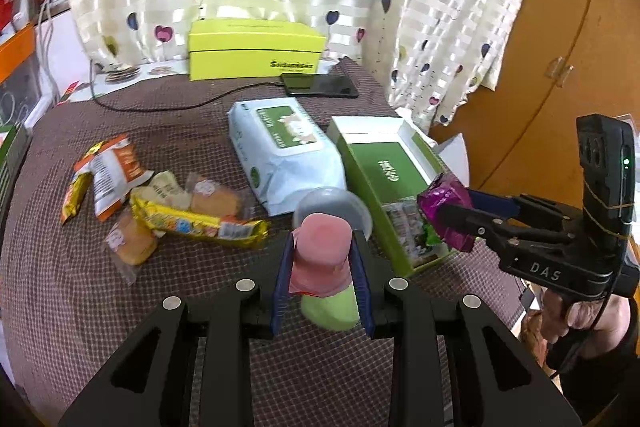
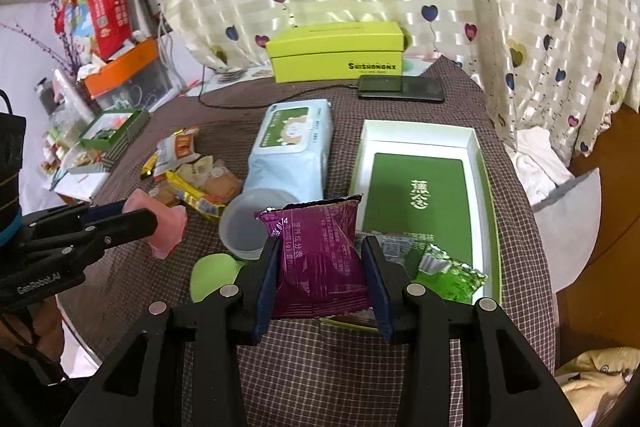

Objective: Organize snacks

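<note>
- The right tongs point(image 2: 320, 279) are clamped on a purple packet point(image 2: 320, 259), gripped across its width, with its crimped top edge pointing forward, away from the tongs.
- The open green box point(image 2: 486, 163) lies straight ahead and slightly right of the right tongs; its near end is just below and beyond the packet.
- The box's long axis runs away from the right tongs, roughly in line with the fingers, so a short forward drop looks like all the move needs.
- A green packet point(image 2: 448, 275) already lies in the box's near end, just right of the purple one; the free space is further forward.
- The left tongs point(image 1: 322, 267) are clamped on a pink snack point(image 1: 320, 255); from them the box point(image 1: 360, 151) lies ahead and to the right, with a clear cup point(image 1: 332, 211) just beyond the pink snack.
- The right tongs point(image 1: 448, 215) are the nearer to the box, hanging over its near corner.
- The loose snacks point(image 1: 168, 203) lie on the tabletop point(image 1: 120, 307) ahead and left of the left tongs.
</note>
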